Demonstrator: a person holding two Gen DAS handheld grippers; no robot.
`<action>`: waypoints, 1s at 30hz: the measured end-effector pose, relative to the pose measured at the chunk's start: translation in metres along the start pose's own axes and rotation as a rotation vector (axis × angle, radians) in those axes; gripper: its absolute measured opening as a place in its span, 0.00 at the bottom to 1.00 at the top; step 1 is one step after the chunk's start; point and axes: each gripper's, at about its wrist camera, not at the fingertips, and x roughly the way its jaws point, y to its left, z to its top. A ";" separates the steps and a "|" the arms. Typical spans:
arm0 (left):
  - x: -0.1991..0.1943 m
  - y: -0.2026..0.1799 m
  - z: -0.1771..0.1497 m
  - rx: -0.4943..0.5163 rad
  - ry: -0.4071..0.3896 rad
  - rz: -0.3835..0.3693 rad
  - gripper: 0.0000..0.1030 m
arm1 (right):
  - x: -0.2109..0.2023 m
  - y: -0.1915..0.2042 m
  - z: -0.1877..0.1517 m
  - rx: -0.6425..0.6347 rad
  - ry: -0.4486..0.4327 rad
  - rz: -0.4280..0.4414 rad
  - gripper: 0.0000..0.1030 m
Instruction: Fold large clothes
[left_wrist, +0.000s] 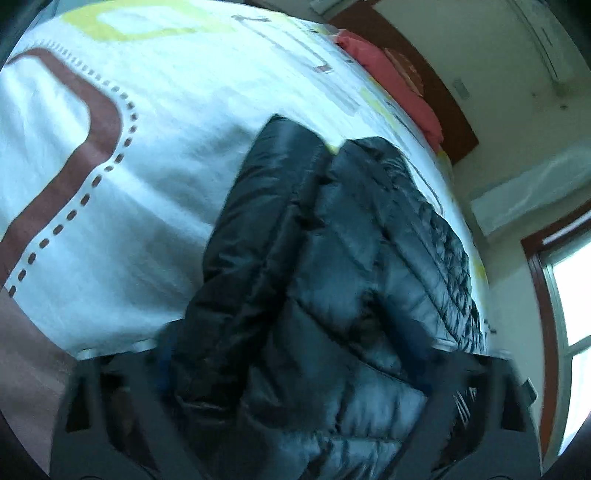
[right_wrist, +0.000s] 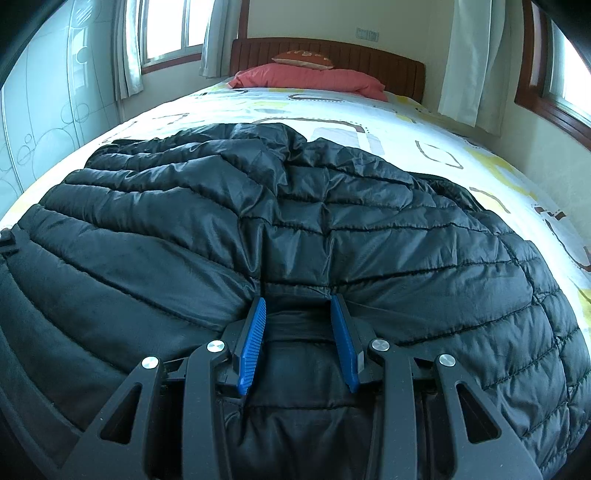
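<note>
lying across the patterned bed sheet (right_wrist: 436, 122), the black quilted jacket (right_wrist: 295, 221) covers the near end of the bed; right gripper (right_wrist: 298, 306) pinches a bunched fold of the jacket between its blue pads (right_wrist: 255, 339); left gripper (left_wrist: 295, 406) has a thick roll of jacket between its jaws, pads hidden, so i cannot tell whether it grips; red pillow (right_wrist: 310, 77) lies by the wooden headboard (right_wrist: 369, 55).
</note>
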 end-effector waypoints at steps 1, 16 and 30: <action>0.002 -0.002 0.000 -0.009 0.008 -0.025 0.58 | 0.000 0.000 0.000 -0.001 0.000 0.000 0.36; -0.021 -0.032 -0.005 0.049 -0.058 -0.044 0.26 | -0.026 -0.043 0.012 0.131 -0.027 0.076 0.55; -0.029 -0.035 -0.007 0.056 -0.064 -0.020 0.26 | -0.001 -0.280 -0.015 0.619 0.068 0.119 0.70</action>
